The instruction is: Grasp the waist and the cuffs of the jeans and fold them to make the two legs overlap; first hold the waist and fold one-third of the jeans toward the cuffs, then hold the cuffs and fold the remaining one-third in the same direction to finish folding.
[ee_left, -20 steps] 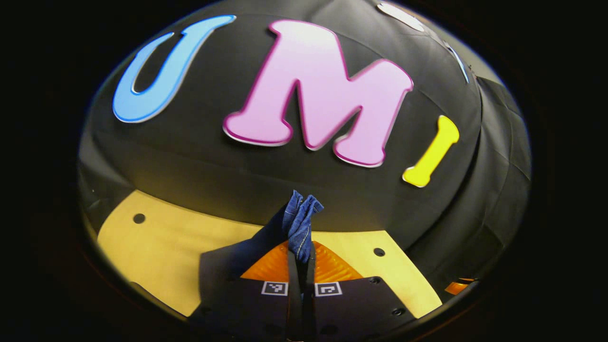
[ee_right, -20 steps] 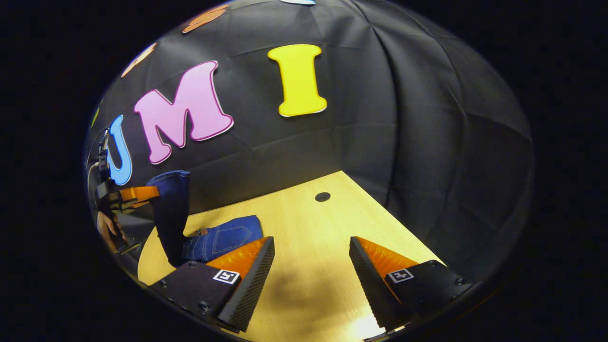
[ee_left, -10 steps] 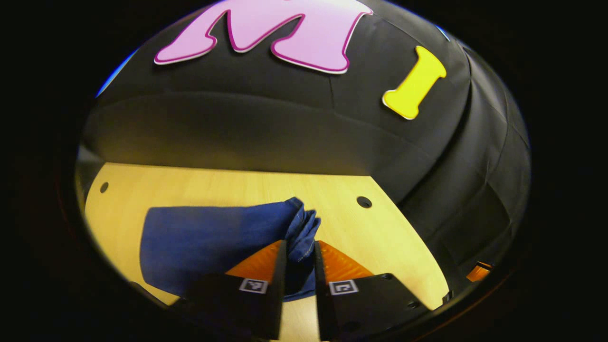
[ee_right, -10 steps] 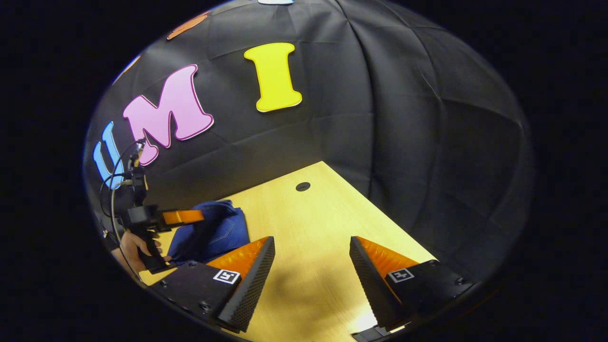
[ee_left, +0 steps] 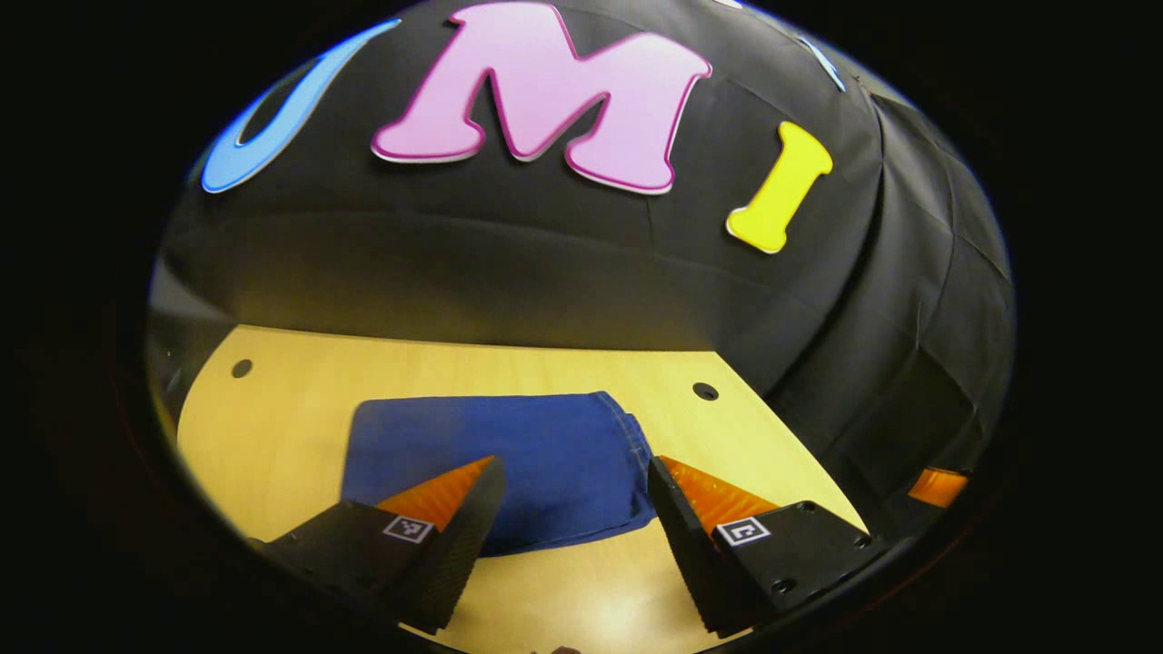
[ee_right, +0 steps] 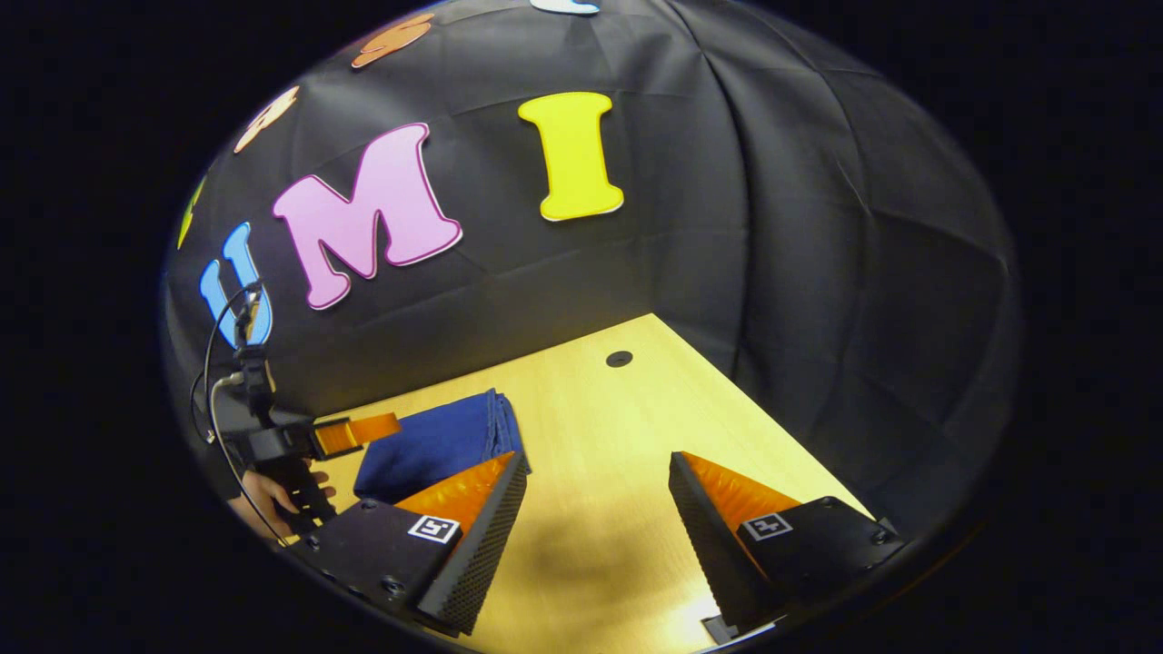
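Once the cuffs were let go, the last fold lay finished.

The left gripper (ee_left: pixel 563 518) had released, jaws spread, the jeans (ee_left: pixel 509 468) folded flat on the table (ee_left: pixel 291 418) just ahead of its fingertips; the right gripper (ee_right: pixel 595 518) stayed spread, empty, the bundle off its left finger.

The left gripper (ee_left: pixel 563 490) is hovering with its jaws spread wide apart, gripping nothing. The right gripper (ee_right: pixel 595 481) is hanging with its jaws gaping too, holding nothing. A hand (ee_right: pixel 268 495) is clasping the left gripper's handle, seen in the right gripper view.
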`<state>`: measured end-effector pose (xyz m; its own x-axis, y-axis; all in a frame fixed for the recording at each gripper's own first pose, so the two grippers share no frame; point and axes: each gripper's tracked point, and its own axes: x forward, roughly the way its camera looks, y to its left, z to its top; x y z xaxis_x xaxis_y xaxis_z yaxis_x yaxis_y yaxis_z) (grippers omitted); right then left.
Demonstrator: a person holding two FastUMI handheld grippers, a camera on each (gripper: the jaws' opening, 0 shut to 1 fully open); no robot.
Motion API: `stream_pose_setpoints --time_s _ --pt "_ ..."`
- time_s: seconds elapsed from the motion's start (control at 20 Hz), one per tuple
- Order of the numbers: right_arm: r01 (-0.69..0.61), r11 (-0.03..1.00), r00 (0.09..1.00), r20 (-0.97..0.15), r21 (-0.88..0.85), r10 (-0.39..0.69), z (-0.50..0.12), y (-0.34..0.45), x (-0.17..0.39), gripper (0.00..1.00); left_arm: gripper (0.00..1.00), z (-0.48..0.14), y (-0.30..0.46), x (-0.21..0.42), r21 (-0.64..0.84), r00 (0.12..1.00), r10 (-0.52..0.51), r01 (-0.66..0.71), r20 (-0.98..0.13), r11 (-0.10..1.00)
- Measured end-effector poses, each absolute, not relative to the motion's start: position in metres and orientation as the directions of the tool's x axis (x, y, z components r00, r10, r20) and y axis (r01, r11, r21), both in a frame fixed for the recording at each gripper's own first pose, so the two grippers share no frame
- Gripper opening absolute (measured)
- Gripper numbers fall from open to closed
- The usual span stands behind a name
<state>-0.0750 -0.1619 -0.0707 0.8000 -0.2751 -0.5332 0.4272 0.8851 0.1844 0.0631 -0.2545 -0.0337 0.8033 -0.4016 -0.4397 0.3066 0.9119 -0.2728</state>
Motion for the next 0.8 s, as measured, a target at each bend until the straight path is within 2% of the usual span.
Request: stream_pose_setpoints --time_s 0.05,0.1,0.15,0.35,0.65,0.8 --pt "0.415 0.891 0.810 -0.521 0.186 -0.269 -0.060 -0.153 -0.074 0.96 0.97 -0.023 -0.240 0.045 -0.280 0.808 -0.408 0.311 -0.425 0.908" --pt "0.398 0.900 0.822 -0.504 0.180 -0.263 -0.050 -0.143 -0.073 0.96 0.92 -0.013 -0.223 0.030 -0.281 0.817 -0.406 0.310 -0.409 0.908" --pt "0.382 0.909 0.831 -0.494 0.169 -0.257 -0.041 -0.132 -0.072 0.96 0.97 0.000 -0.206 0.015 -0.274 0.832 -0.397 0.307 -0.388 0.911" --pt "0.310 0.939 0.870 -0.442 0.145 -0.219 -0.004 -0.079 -0.083 0.96 0.97 0.057 -0.132 -0.054 -0.216 0.895 -0.347 0.293 -0.282 0.931" --pt "0.257 0.963 0.916 -0.338 0.083 -0.215 0.031 0.003 -0.139 0.96 0.97 0.100 -0.040 -0.166 -0.153 0.966 -0.198 0.173 -0.165 0.973" --pt "0.195 0.977 0.917 -0.368 0.083 -0.152 0.014 0.054 -0.174 0.96 0.96 0.088 -0.014 -0.212 -0.218 0.982 -0.060 0.020 -0.181 0.976"
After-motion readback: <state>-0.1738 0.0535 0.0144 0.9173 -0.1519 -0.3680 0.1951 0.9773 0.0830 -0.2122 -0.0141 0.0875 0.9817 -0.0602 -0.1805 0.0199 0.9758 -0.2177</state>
